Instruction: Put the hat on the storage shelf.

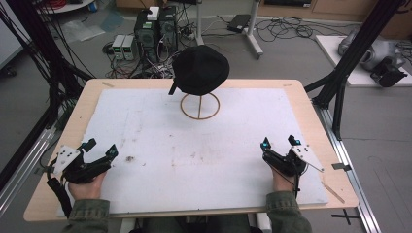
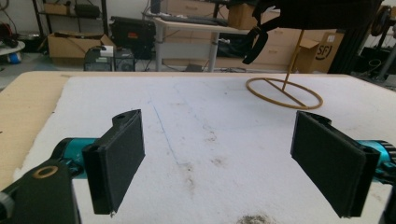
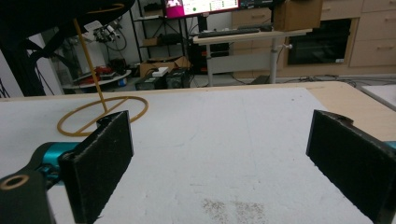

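A black cap (image 1: 200, 69) sits on a wire stand (image 1: 199, 106) near the worktop's (image 1: 291, 92) far edge. The left gripper (image 1: 100, 149) rests by the near left corner and the right gripper (image 1: 280, 141) by the near right corner, both wide open and empty

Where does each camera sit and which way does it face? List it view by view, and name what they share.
High view: above the person's side, facing forward and down on the white mat; shows both forearms, left gripper and right gripper.
Left gripper view: rides low on the left gripper, facing across the mat; its open jaws show.
Right gripper view: rides on the right gripper, facing likewise; its open jaws show.
Shared: the black hat on the gold stand.
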The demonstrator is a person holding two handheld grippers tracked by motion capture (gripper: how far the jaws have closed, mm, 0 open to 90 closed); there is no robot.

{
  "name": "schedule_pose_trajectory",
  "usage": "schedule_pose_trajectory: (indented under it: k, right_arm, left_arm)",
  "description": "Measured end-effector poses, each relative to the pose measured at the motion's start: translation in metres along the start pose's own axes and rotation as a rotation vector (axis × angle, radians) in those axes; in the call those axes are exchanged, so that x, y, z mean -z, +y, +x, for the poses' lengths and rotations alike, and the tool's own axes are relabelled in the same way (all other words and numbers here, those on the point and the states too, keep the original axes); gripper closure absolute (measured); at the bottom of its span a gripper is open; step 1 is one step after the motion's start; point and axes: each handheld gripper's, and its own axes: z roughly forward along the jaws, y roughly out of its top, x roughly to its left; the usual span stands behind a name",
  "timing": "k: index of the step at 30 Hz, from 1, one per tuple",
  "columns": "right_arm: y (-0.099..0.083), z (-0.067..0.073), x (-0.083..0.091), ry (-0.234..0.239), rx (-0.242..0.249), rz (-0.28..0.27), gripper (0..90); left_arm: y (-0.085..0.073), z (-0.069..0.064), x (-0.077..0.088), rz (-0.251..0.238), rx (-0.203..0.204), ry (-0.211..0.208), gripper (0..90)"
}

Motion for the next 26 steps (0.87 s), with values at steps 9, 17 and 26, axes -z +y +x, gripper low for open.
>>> schedule_pose_trajectory:
  k: [9,17,26]
  right_arm:
    - [0.001,-0.002,0.005,0.004,0.007,-0.008,6.5]
    - [0.001,-0.002,0.004,0.012,0.028,-0.003,6.5]
    - [0.0,-0.004,0.003,0.018,0.036,0.008,6.4]
  left_arm:
    - [0.0,-0.004,-0.004,0.016,-0.008,-0.018,17.9]
    - [-0.002,-0.002,-0.007,0.035,0.004,-0.033,18.2]
    - [-0.003,0.0,-0.015,0.095,-0.012,-0.08,18.2]
